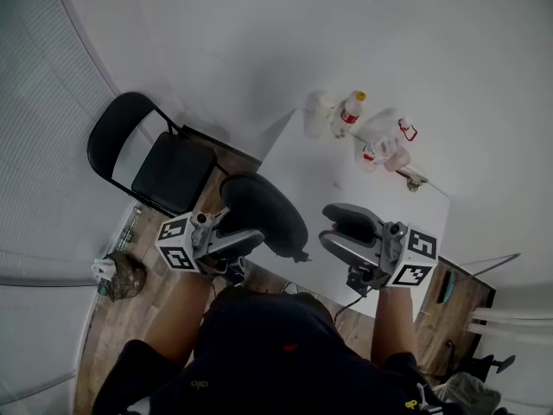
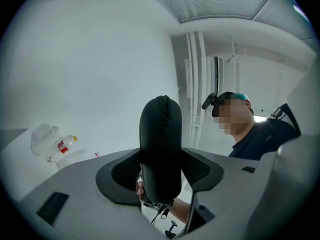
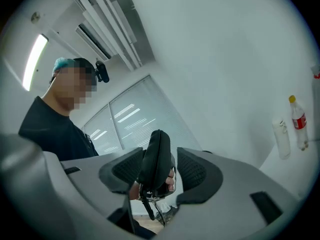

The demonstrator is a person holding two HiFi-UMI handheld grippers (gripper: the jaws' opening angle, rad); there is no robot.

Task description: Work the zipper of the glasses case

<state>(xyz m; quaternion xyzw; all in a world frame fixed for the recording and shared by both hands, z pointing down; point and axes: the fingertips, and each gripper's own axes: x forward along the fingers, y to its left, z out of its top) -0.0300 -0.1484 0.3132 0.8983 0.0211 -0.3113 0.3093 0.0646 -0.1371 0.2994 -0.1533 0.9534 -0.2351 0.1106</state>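
White tabletop (image 1: 380,197) lies ahead; just off its edge the left tongs (image 2: 160,170) clamp a black oval zippered glasses case (image 1: 263,214) aloft. Right tongs (image 3: 159,171) gape empty over that edge. A slack clamp could let it slip and drop.

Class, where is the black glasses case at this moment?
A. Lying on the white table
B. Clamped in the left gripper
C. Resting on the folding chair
B: the left gripper clamps the glasses case from both sides and holds it in the air.
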